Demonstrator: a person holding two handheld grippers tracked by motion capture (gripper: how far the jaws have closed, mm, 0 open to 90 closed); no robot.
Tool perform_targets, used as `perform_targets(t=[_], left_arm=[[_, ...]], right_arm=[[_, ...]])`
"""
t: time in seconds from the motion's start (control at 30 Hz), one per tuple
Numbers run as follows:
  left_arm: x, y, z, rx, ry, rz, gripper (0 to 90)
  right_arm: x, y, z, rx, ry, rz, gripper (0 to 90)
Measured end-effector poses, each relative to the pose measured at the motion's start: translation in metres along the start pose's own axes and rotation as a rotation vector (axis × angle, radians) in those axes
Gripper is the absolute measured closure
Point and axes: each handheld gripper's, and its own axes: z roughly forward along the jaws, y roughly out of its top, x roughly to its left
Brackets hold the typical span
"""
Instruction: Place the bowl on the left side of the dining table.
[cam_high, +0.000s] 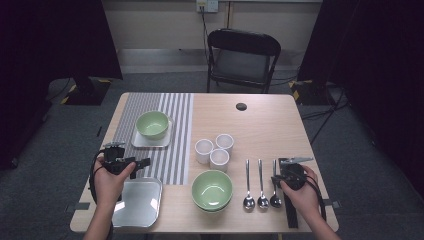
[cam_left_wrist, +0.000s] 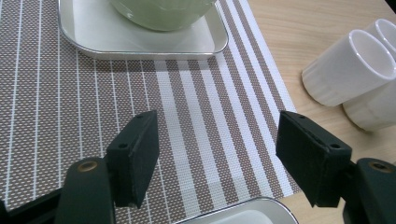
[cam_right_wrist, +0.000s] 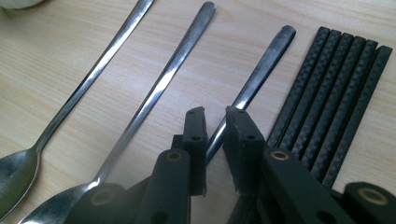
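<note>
My right gripper (cam_right_wrist: 215, 119) (cam_high: 275, 179) is shut on the thin handle of the rightmost steel spoon (cam_right_wrist: 264, 65) (cam_high: 274, 167), which lies flat on the wooden table. Two more spoons (cam_right_wrist: 159, 84) (cam_high: 255, 180) lie parallel to its left. Black chopsticks (cam_right_wrist: 327, 93) (cam_high: 291, 217) lie just right of the held spoon. My left gripper (cam_left_wrist: 217, 154) (cam_high: 144, 163) stands open over the striped placemat (cam_left_wrist: 201, 116) (cam_high: 172, 135), nothing between its pads.
A green bowl (cam_high: 152, 124) (cam_left_wrist: 163, 11) sits on a small silver tray (cam_high: 150, 142) (cam_left_wrist: 140, 46) on the mat. An empty silver tray (cam_high: 137, 202) (cam_left_wrist: 243, 215) lies near the front edge. Three white cups (cam_high: 214, 149) (cam_left_wrist: 348, 65) and a second green bowl (cam_high: 212, 190) stand mid-table. A folding chair (cam_high: 242, 57) stands beyond.
</note>
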Motion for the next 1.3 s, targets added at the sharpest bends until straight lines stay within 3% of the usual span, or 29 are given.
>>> perform_targets(t=[0.2,0.63,1.1,1.3], left_arm=[[-0.001,0.000,0.001,0.000,-0.003,-0.004,30.5],[-0.002,0.000,0.004,0.016,-0.003,0.002,30.5],[0.001,-0.002,0.002,0.012,-0.007,-0.003,30.6],[0.000,-0.001,0.002,0.015,-0.013,-0.003,30.6]], right_arm=[[0.001,0.001,0.002,-0.017,-0.025,-0.005,82.0],[-0.003,0.011,0.011,-0.042,-0.014,0.066,83.3],[-0.004,0.025,0.025,-0.080,-0.036,0.072,83.9],[-0.006,0.033,0.031,-0.089,-0.038,0.106,84.0]])
